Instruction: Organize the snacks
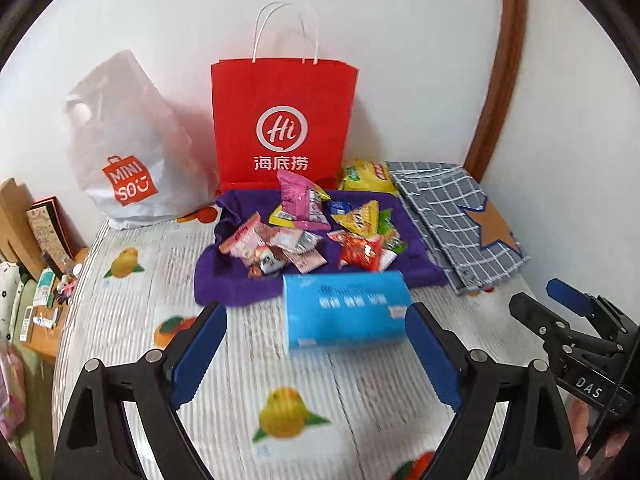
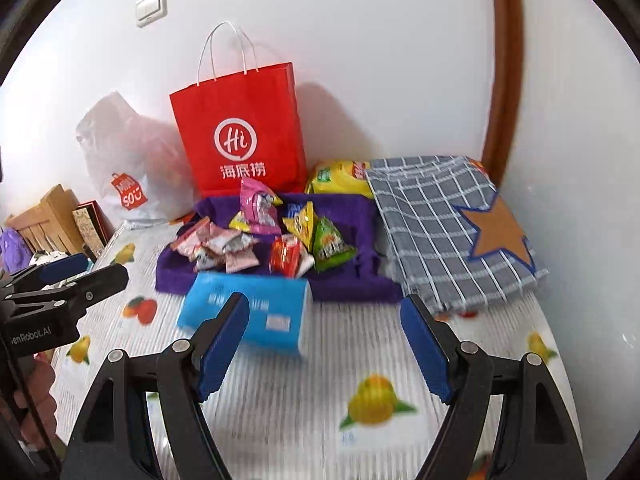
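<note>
Both the left gripper (image 1: 316,350) and the right gripper (image 2: 324,344) hang released, jaws wide and empty, above bare tablecloth (image 1: 240,364). Just ahead lies a blue tissue pack (image 1: 346,310), touching the purple cloth (image 1: 236,284) that holds the snacks (image 1: 308,232). A red bag (image 1: 280,120) stands against the wall behind.

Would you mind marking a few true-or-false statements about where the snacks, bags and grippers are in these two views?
1. The small snack packets lie on a purple cloth. True.
2. The red paper bag lies flat on the table. False: it stands upright against the wall.
3. The blue tissue pack is clamped in the left gripper. False: the jaws stand open, gripping nothing.
4. The right gripper is open and empty. True.
5. A checked cloth bears a brown star. True.
</note>
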Available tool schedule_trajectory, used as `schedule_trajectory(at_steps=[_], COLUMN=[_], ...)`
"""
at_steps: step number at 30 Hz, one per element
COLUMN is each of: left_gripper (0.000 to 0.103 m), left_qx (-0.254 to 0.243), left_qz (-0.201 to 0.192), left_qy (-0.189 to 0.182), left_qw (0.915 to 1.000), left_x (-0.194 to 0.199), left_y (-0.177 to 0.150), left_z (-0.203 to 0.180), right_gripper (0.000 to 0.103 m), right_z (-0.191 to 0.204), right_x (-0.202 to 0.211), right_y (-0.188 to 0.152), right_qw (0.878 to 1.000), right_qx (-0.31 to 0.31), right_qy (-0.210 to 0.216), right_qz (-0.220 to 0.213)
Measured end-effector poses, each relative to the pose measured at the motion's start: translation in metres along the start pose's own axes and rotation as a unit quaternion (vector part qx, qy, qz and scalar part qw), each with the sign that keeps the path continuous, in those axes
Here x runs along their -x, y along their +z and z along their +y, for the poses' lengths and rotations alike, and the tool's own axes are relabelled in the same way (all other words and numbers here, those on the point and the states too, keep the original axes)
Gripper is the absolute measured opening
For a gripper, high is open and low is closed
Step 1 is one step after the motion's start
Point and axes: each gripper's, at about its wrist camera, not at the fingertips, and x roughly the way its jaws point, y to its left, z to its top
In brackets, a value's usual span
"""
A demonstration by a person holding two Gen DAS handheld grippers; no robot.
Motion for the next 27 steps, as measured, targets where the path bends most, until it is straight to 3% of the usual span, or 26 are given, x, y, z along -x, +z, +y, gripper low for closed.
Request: schedule_trajectory(at_steps=[4,9,27], left_gripper=[0.091,0.093,0.095], left_qx=[0.0,0.004,0.002], left_qz=[-0.013,-0.031,-0.05], left_qy=[0.006,0.01,0.011], left_qw=[0.9999,0.9995,0.9987], left_x=[0.028,0.055,0.072], left_y=[-0.02,-0.034,-0.037], left_z=[-0.009,-0.017,-0.026], right_gripper=[0.093,0.103,0.103], right_z=[-0.002,-0.004,-0.005], right_x=[0.027,0.056,0.085], right_y=[-0.02,-0.035,-0.037], right_qw=[1.0,0.999,0.999], right_qx=[-0.011,-0.013,-0.009], right_qy=[-0.009,-0.02,-0.024], right_qz=[-0.011,-0.025,-0.046])
